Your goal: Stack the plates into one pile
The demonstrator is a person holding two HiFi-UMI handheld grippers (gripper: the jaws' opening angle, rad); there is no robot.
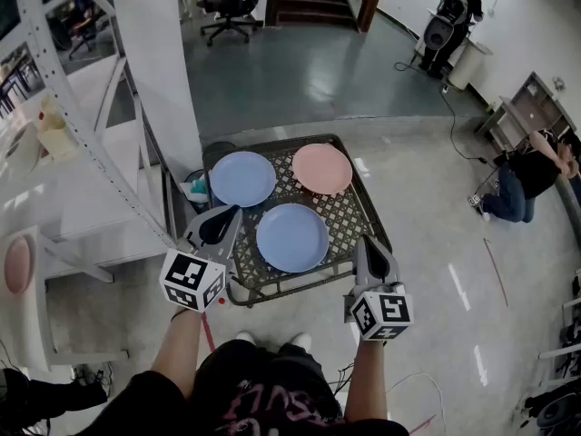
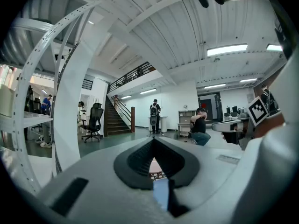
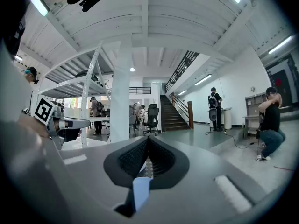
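Closest to lens: left gripper (image 1: pixel 227 214) and right gripper (image 1: pixel 366 243), both jaws clenched on nothing, hovering at the near edge of the dark metal lattice worktop (image 1: pixel 349 214). Both gripper views agree: pads together, noses aimed out at the room, not at the plates.

Task items all lie flat on the lattice, none stacked yet. The near round blue plate (image 1: pixel 292 237) is between the two grippers, the far round blue plate (image 1: pixel 241 178) is behind-left of it, and the round pink plate (image 1: pixel 321 168) is behind-right. All sit just beside one another, no overlap that I can see.

Step in hand, my read: approach for the first pick. To do it right:
- Open jaws before going in and tip the nose down.
- Take a plate by the rim, one pad under and one over.
- Lift clear, centre it on a neighbour, let go only once seated.

Shallow rims on an open grid probably leave little room for the lower pad, so slip risk; go slow.

Hard to make out:
- In the gripper views the plates are only colour slivers through the hollow behind the closed tips.
- Small teal object (image 1: pixel 198 189) off the worktop's left edge: unidentifiable.
- Pink round thing (image 1: pixel 16 266) on the white shelf (image 1: pixel 86 212) far left could be another plate; can't tell.
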